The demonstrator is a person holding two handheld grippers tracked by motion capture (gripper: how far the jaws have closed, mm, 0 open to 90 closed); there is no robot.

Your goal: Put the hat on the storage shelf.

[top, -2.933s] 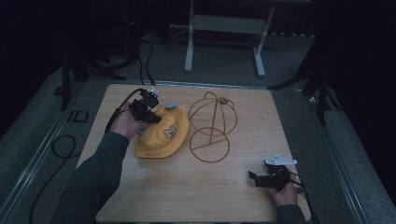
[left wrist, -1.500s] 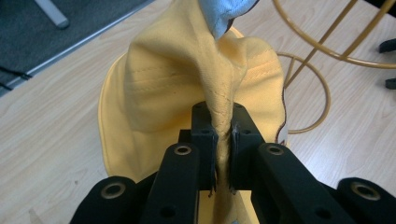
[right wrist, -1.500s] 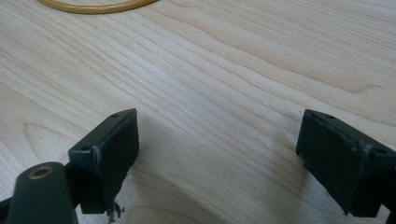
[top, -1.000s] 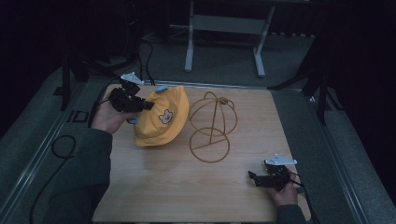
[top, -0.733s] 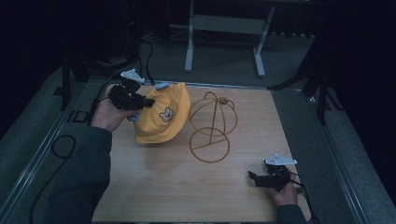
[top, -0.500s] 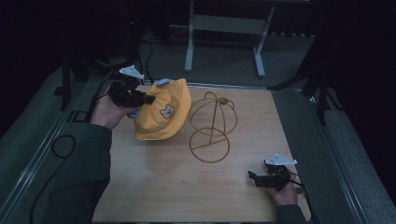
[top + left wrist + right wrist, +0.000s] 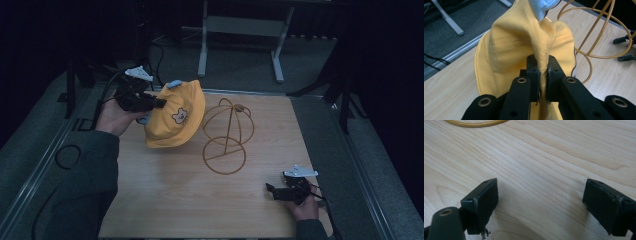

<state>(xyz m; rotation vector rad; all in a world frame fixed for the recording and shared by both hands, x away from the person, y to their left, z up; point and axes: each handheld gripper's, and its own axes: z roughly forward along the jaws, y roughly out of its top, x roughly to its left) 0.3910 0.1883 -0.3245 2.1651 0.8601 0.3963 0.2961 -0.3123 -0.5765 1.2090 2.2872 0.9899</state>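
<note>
Now holding yellow hat (image 7: 175,117) in air, left tool (image 7: 541,75) pinching its brim fold. Wire stand (image 7: 227,132) sitting just right of hat, dome up. Left tool nearer stand; right tool (image 7: 540,205) resting spread on desk (image 7: 165,200), well off.

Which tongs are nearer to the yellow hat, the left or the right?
The left. The left tongs are shut on a fold of the yellow hat, holding it above the table. The right tongs rest open near the table's front right corner, far from it.
</note>
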